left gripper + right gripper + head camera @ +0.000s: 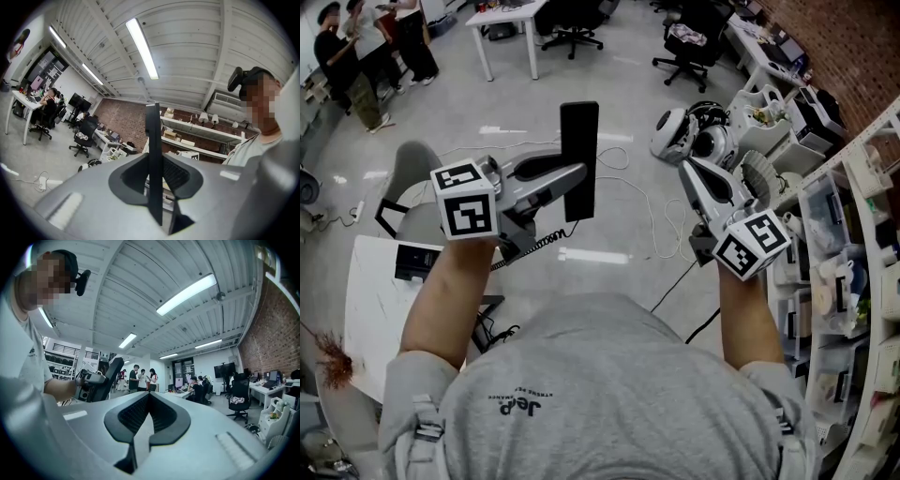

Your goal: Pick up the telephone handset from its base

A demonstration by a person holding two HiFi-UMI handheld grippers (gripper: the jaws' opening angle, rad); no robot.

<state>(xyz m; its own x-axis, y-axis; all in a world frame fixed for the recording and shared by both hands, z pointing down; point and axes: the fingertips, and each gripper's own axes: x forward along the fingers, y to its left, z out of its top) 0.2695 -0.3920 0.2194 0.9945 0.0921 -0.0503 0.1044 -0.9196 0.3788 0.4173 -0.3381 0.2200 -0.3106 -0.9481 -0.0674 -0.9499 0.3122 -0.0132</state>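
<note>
**Step in hand: hold the handset clear of its base**

1. Left gripper (570,180): the jaws are clamped on the handset (579,141). The left gripper view shows the handset edge-on, a thin dark slab standing upright between the two pads. The grip sits on the lower half, so most of the handset stands above the jaws. Judgement: the lift looks complete. Apply no extra squeeze, since the slab is thin and could twist between the pads.

2. Right gripper (686,169): it is to the right of the handset and well apart from it. Its jaws are together with nothing between them. Hold it clear of the handset.

3. Cord (534,244): the coiled cord hangs below the handset toward the person. It looks slack. Judgement: check the coil before raising the handset further. A taut cord would drag whatever it is plugged into.

4. Table (380,300): it lies below and left of the handset. A dark box (417,261) on it may be the base, but this cannot be confirmed, and the cord's far end is hidden.

5. Floor cables (647,216): these lie beyond and right of the handset and do not touch it.
</note>
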